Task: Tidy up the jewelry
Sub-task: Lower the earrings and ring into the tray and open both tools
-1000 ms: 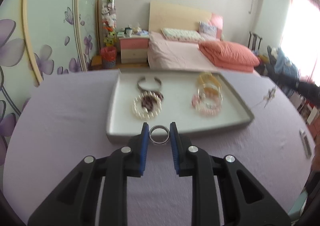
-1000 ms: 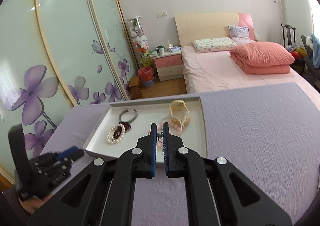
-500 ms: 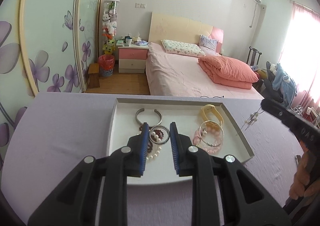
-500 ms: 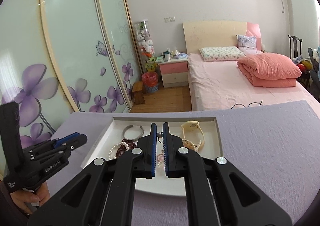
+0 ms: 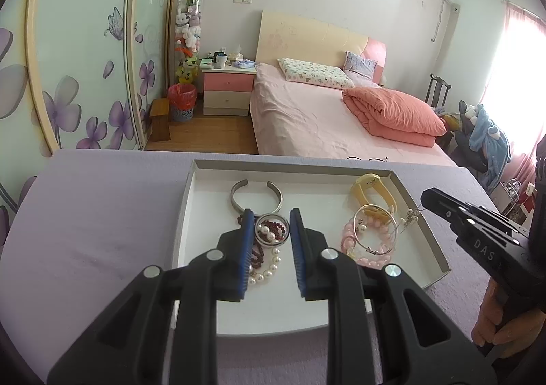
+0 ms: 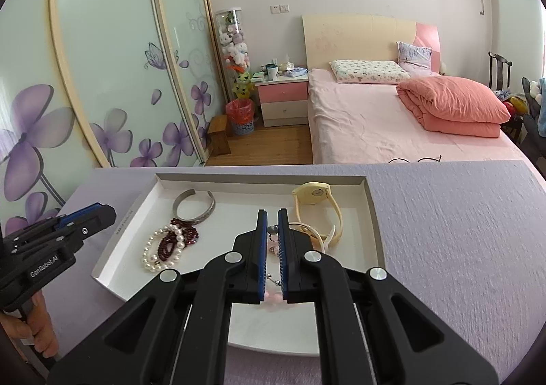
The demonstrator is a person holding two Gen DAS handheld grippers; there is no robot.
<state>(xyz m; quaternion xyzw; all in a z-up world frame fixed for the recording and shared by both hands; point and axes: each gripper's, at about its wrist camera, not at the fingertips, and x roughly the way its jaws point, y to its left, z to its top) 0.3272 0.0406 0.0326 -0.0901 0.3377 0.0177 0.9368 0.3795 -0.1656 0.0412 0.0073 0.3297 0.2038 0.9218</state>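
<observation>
My left gripper [image 5: 272, 212] is shut on a silver ring [image 5: 269, 243], held above the pearl bracelet [image 5: 269, 265] and dark red beads [image 5: 258, 252] in the white tray [image 5: 293, 165]. A silver cuff [image 5: 256, 195] lies behind them. To the right lie a yellow watch [image 5: 372, 188], a pink bead bracelet [image 5: 363, 250] and a thin silver bangle [image 5: 375, 229]. My right gripper [image 6: 272, 214] is shut on a small dangling earring [image 6: 272, 229] over the tray's [image 6: 259, 177] middle. In the left wrist view the earring [image 5: 409, 219] hangs at the tray's right rim.
The tray sits on a table under a purple cloth [image 6: 460, 231], whose far edge is just behind it. Eyeglasses [image 5: 367, 158] lie at that edge. A pink bed [image 6: 392, 122] and a flowered wardrobe [image 6: 102, 60] stand beyond. A hand [image 5: 505, 327] holds each gripper.
Both grippers have moved forward over the tray. The left one went from the near rim to above the beads, still holding the ring. The right gripper has entered the left view.
</observation>
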